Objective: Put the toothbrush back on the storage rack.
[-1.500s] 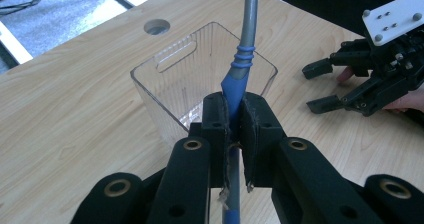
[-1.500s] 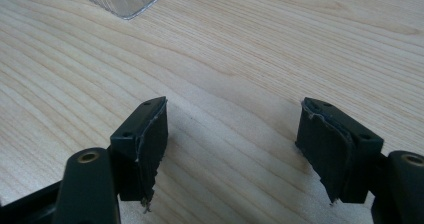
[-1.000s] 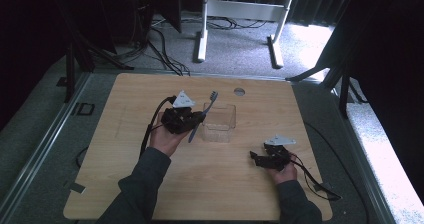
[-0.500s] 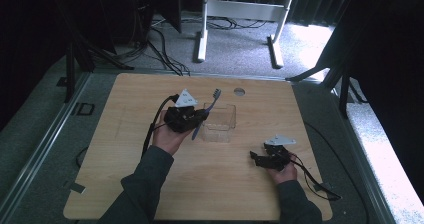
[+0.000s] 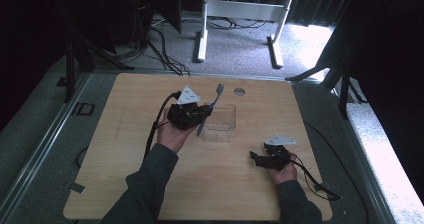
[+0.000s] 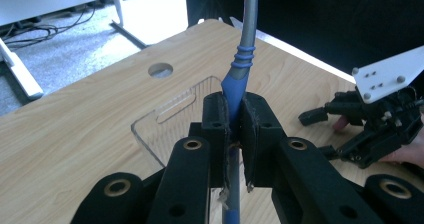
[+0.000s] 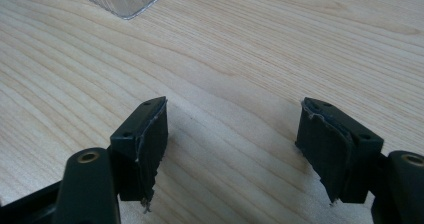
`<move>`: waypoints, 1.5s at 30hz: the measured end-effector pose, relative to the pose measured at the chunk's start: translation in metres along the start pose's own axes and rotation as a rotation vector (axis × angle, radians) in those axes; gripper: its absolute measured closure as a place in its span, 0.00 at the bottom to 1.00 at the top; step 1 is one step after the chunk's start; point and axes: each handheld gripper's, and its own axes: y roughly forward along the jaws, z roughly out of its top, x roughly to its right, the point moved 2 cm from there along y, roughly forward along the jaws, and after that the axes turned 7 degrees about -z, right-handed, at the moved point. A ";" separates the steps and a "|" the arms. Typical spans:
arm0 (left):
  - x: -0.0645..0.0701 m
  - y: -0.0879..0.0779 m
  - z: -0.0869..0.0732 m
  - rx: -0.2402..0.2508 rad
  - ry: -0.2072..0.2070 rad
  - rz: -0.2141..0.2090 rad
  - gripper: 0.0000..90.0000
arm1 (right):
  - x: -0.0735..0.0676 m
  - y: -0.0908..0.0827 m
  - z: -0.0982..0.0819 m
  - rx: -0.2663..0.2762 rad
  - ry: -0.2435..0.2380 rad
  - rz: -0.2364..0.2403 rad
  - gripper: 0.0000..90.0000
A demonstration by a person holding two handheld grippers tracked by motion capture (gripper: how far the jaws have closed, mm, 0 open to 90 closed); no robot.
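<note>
A toothbrush (image 5: pixel 212 106) with a blue and grey handle stands tilted, its head up and away from me, over the left edge of a clear plastic box (image 5: pixel 222 124). My left gripper (image 5: pixel 202 115) is shut on its handle; in the left gripper view the pads clamp the blue part of the toothbrush (image 6: pixel 237 86) above the box (image 6: pixel 167 119). My right gripper (image 5: pixel 256 158) rests on the table to the right of the box, near the front. Its jaws stand wide open over bare wood (image 7: pixel 232 144) with nothing between them. It also shows as the right gripper (image 6: pixel 322 134) in the left gripper view.
The wooden table (image 5: pixel 120 149) has a round hole (image 5: pixel 239 91) behind the box. Cables trail from both grippers toward the front edge. White desk legs (image 5: pixel 202 34) and loose cables lie on the floor beyond the table's far edge.
The left hand has shifted slightly to the right with the toothbrush, toward the box. The right gripper has stayed put.
</note>
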 end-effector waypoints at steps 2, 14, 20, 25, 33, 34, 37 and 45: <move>0.000 0.001 0.001 0.008 -0.002 0.002 0.91 | 0.000 0.000 0.000 0.000 0.000 0.000 0.31; -0.004 0.006 0.005 0.060 -0.039 0.016 0.91 | 0.000 0.000 0.000 0.000 0.000 0.000 0.31; -0.005 0.008 0.008 0.081 -0.040 0.014 0.91 | 0.000 0.000 0.000 0.000 0.000 0.000 0.31; -0.006 0.010 0.008 0.093 -0.050 0.012 0.91 | 0.000 0.000 0.000 0.000 0.000 0.000 0.31; -0.010 0.013 0.010 0.132 -0.078 0.032 0.91 | 0.000 0.000 0.000 0.000 0.000 0.000 0.31; -0.011 0.014 0.010 0.139 -0.083 0.035 0.91 | 0.000 0.000 0.000 0.000 0.000 -0.001 0.31; -0.012 0.015 0.011 0.155 -0.095 0.042 0.91 | 0.000 0.000 0.000 0.000 0.000 0.000 0.31; -0.013 0.018 0.012 0.178 -0.096 0.043 0.91 | 0.000 0.000 0.000 0.000 0.000 0.000 0.31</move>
